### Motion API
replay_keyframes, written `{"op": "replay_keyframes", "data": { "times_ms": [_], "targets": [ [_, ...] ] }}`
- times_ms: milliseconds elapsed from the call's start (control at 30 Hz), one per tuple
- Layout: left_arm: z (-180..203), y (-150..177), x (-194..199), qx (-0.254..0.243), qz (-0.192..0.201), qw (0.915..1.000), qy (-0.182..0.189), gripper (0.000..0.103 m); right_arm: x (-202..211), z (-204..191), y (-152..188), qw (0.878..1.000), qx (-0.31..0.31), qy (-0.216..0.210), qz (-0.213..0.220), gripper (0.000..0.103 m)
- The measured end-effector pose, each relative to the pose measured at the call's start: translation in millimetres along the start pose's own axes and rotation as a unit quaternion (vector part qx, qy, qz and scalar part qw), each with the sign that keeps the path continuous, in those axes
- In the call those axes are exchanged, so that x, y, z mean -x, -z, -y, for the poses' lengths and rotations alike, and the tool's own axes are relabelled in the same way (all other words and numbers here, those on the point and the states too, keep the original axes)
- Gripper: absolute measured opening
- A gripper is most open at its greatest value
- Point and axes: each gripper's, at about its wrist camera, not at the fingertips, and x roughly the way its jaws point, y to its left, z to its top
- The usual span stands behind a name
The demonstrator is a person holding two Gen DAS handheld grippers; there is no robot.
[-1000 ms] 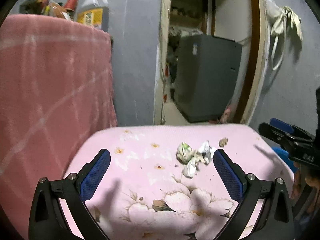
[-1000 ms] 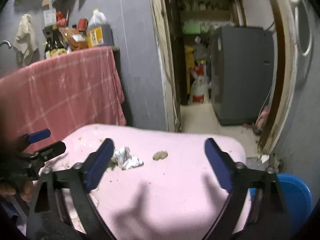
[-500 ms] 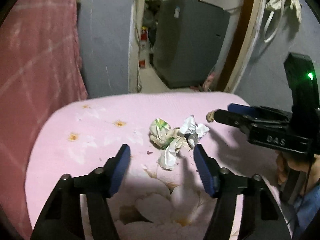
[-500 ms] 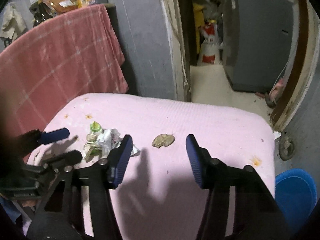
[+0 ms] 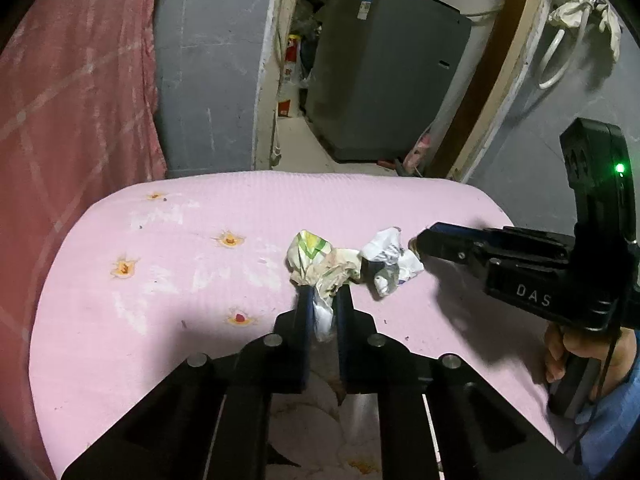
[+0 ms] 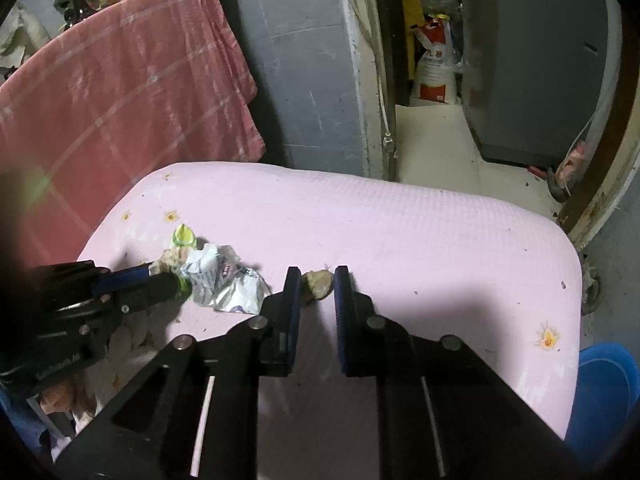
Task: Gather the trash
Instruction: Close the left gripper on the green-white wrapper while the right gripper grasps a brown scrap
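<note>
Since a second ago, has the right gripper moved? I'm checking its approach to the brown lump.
Yes. The right gripper moved forward and down over the pink table cover; its jaws are closing around the brown lump.

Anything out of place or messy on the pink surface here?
Yes: crumpled wrappers and a brownish lump litter the pink cover, with scattered crumbs and stains. The left claw pinches a wrapper; the right claw is closing around the lump.
</note>
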Motion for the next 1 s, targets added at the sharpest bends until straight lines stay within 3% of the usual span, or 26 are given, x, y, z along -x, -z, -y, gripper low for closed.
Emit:
{"op": "replay_keyframes", "data": {
  "times_ms": [333,667,1000],
  "targets": [
    [0.4,1.6,10.6,0.015,0.026,0.9996,-0.002,0.007,15.2,-7.8,11.6,1.0,0.013,-0.001,0.011,0.008],
    [8.5,12.1,24.4,0.022,0.043,0.9988,-0.007,0.007,23.6,-15.5,16.8,0.999,0.025,0.002,0.022,0.007],
    [12.9,21.4,38.7,0.038,0.062,0.9974,0.003,0.007,57.7,-25.0,29.1,0.996,0.035,0.004,0.079,0.006]
  ]
}}
